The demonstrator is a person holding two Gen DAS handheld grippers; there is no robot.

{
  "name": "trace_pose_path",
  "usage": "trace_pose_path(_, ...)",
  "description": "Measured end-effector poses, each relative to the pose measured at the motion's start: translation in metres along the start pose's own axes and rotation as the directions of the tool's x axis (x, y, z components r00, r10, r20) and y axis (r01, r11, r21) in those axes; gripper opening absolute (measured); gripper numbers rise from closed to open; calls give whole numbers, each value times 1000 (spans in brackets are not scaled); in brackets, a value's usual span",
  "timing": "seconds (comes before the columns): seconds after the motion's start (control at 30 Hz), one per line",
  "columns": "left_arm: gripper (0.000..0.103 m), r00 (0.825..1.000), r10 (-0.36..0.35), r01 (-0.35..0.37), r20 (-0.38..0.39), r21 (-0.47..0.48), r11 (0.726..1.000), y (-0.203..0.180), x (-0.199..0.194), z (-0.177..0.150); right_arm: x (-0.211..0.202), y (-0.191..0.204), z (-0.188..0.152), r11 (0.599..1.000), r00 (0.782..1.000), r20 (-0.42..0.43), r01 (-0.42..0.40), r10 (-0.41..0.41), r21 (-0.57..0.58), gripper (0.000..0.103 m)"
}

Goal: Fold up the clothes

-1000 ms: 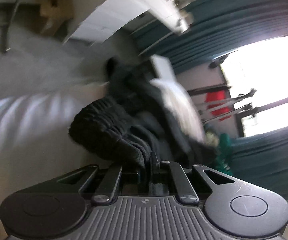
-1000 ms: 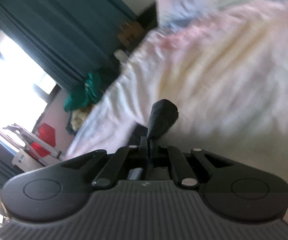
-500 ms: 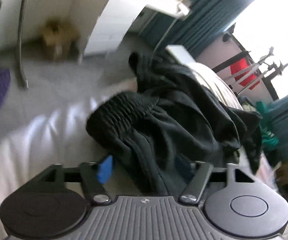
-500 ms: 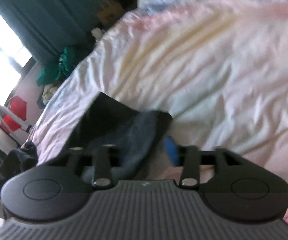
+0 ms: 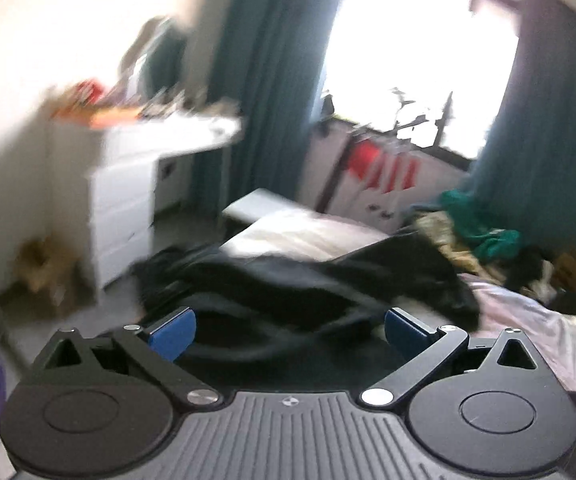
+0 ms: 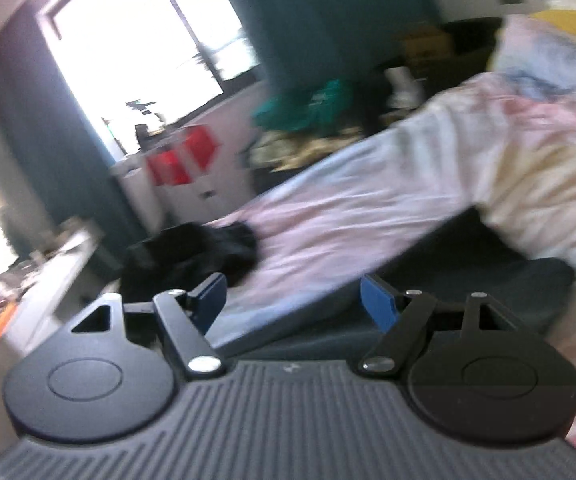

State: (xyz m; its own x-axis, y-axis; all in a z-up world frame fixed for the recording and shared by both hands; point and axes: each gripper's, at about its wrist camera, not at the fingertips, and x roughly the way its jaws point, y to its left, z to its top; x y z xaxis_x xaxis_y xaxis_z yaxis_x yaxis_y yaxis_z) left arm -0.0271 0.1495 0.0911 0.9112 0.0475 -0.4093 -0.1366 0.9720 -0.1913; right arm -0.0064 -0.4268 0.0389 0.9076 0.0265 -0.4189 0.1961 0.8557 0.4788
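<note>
A black garment (image 5: 296,288) lies crumpled on the pale bed sheet (image 5: 312,236), spread just beyond my left gripper (image 5: 288,326). That gripper is open and empty, its blue pads (image 5: 172,330) wide apart above the cloth. In the right wrist view the black garment (image 6: 192,256) is bunched at the bed's far left edge, and a dark blue-grey cloth (image 6: 468,284) lies flat on the bed sheet (image 6: 348,216) under and right of my right gripper (image 6: 294,302). The right gripper is open and empty.
A white chest of drawers (image 5: 124,192) with clutter on top stands left of the bed. Teal curtains (image 5: 272,80) frame a bright window. A pile of green and patterned clothes (image 5: 480,232) lies at the bed's far end. A pillow (image 6: 548,56) is at right.
Both grippers were shut on cloth a second ago. They opened, let the garments drop onto the bed, and lifted and levelled out.
</note>
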Motion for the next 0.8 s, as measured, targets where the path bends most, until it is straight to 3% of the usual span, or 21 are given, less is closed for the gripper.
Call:
trace_pose_path(0.2, 103, 993, -94, 84, 67, 145, 986, -93, 18, -1, 5, 69, -10, 990, 994, 0, -108, 108, -87, 76)
trace_pose_path(0.4, 103, 989, -136, 121, 53, 221, 968, -151, 60, -31, 23, 86, -44, 976, 992, 19, -115, 121, -183, 76)
trace_pose_path(0.67, 103, 991, -133, 136, -30, 251, 958, -154, 128, -100, 51, 75, -90, 965, 994, 25, -96, 105, -244, 77)
trace_pose_path(0.8, 102, 991, -123, 135, -60, 280, 951, -153, 147, -113, 67, 80, -96, 964, 996, 19, -81, 89, -255, 76)
